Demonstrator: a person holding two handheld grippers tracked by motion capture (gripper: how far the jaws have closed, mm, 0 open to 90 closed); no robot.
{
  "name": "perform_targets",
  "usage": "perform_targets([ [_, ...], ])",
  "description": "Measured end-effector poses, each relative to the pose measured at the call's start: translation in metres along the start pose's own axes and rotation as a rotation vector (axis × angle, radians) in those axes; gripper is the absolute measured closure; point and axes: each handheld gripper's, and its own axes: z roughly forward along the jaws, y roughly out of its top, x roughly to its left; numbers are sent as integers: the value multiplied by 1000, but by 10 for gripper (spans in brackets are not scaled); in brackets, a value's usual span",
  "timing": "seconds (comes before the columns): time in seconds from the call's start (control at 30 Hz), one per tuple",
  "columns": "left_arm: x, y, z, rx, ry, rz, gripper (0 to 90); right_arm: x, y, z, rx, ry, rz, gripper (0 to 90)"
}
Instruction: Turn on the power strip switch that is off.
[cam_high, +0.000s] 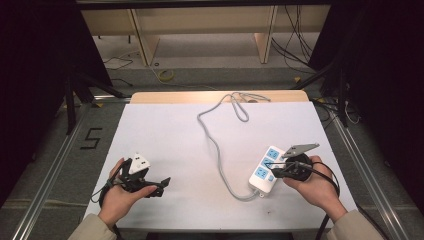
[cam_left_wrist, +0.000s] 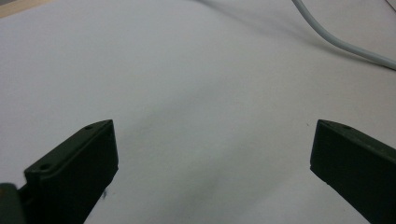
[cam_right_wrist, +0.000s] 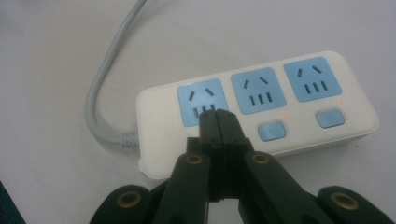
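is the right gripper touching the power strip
Cannot tell. In the right gripper view the right gripper, jaws shut together, overlaps the power strip near the switch by the end socket, but neither that view nor the high view shows contact or a gap.

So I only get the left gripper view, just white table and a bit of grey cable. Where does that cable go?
Observer: It runs to a white plastic power strip with three blue sockets, near the table's right side.
Operator: Is anything touching it?
Observer: The right gripper is shut, its tips over the blue socket nearest the cable; contact isn't clear.
Operator: Are any lights on?
Observer: Tiny red dots glow by the two blue switches.
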Motion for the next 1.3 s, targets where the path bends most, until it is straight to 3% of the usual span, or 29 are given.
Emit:
perform_targets([
  [1.3, 0, 0, 1, 9, -9, 2, 0, 3, 16, 23, 148, -10, -85, 900],
])
